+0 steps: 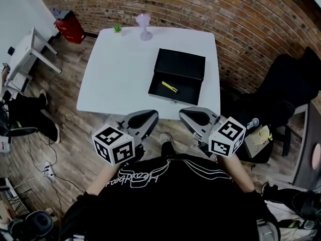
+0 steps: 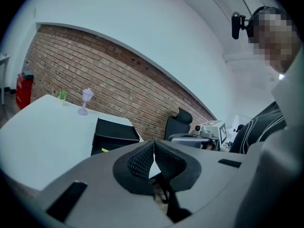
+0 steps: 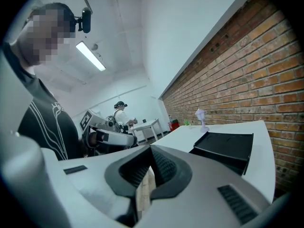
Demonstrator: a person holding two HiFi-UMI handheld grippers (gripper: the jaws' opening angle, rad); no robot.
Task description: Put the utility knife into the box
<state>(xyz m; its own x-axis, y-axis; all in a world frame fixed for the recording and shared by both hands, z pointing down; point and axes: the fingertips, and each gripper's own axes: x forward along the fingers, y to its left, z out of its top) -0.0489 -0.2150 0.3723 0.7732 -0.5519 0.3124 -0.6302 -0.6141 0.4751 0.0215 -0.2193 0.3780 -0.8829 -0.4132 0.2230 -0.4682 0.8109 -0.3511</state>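
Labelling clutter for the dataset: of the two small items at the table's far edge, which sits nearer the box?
The pale purple goblet. It stands to the right of the tiny green plant, on the side toward the black box; the plant is further left.

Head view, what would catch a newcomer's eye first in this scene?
The open black box sits toward the right of the white table, with the yellow utility knife lying inside it. Nearer the camera, the left gripper and right gripper hang side by side just short of the table's near edge, both shut and empty. A purple goblet stands at the far edge, in front of the brick wall.
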